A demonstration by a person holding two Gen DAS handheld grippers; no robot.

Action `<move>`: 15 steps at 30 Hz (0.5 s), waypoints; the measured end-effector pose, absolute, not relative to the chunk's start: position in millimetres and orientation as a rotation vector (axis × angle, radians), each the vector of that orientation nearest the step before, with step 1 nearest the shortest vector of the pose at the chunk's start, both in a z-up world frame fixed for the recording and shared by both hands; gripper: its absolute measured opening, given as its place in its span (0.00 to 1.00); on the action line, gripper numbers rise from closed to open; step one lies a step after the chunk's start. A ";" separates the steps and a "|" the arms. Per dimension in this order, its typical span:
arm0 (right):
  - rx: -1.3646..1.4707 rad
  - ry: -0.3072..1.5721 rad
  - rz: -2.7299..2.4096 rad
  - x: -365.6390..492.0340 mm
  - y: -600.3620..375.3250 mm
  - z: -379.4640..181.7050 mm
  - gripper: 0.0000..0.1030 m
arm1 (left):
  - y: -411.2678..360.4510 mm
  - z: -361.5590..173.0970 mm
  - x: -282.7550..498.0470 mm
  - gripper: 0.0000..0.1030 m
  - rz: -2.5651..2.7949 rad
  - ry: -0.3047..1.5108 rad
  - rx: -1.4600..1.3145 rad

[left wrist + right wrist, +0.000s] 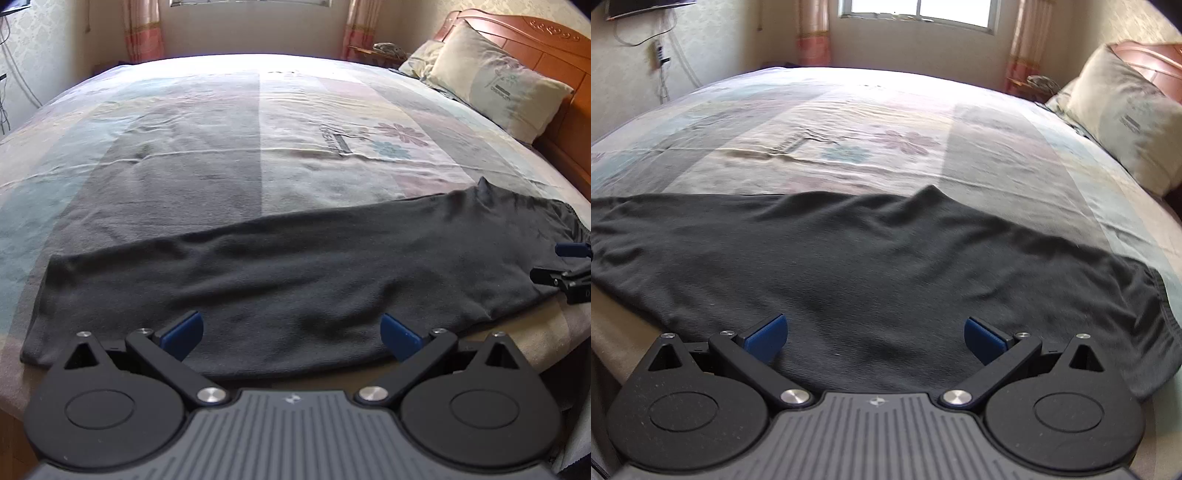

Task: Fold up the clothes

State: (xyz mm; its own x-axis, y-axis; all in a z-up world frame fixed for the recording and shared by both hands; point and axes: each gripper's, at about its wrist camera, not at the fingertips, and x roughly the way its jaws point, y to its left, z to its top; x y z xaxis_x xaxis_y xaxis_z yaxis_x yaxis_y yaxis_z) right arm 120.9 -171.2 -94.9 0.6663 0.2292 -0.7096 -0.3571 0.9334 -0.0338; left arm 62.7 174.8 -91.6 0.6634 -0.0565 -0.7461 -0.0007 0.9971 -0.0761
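A dark grey garment (280, 273) lies flat in a long band along the near edge of the bed, its waistband end at the right (1160, 314). My left gripper (291, 334) hovers open over the garment's near edge, blue pads wide apart with nothing between them. My right gripper (875, 334) is also open above the cloth near the garment's right part (871, 266), holding nothing. In the left wrist view the right gripper (570, 266) shows at the far right edge, by the waistband end.
The bed is covered by a pastel patchwork sheet (295, 122) with flower prints. Pillows (495, 77) lean on a wooden headboard (554, 48) at the right. A window (919, 11) with pink curtains is behind the bed. Cables hang on the left wall (661, 55).
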 end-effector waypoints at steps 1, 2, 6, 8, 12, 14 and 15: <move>-0.167 0.785 0.322 123.2 -174.0 -96.7 1.00 | 173.8 -93.4 63.9 0.98 -0.031 0.852 -0.072; -0.159 0.797 0.313 125.4 -176.4 -99.0 1.00 | 172.8 -95.3 65.1 0.99 -0.031 0.860 -0.073; -0.108 0.805 0.306 125.3 -182.7 -106.6 1.00 | 171.9 -104.7 67.1 0.99 -0.021 0.900 -0.079; -0.105 0.802 0.300 125.0 -182.9 -107.9 1.00 | 170.5 -108.1 65.6 0.99 -0.012 0.907 -0.068; -0.105 0.789 0.289 124.4 -182.8 -109.8 1.00 | 169.8 -107.2 64.9 0.99 -0.002 0.910 -0.073; -0.104 0.786 0.289 123.6 -183.3 -109.9 1.00 | 167.9 -105.8 65.1 0.99 0.002 0.912 -0.068; -0.103 0.785 0.289 123.5 -183.5 -110.0 1.00 | 166.5 -104.5 65.0 0.99 -0.005 0.910 -0.065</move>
State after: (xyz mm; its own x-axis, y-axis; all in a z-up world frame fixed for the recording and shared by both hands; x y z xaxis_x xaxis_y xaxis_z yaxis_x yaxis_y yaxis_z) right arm 123.5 -183.5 -110.0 0.6706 0.2180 -0.7091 -0.2942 0.9556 0.0156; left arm 65.0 166.5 -104.5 0.6141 -0.0318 -0.7886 -0.0237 0.9980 -0.0587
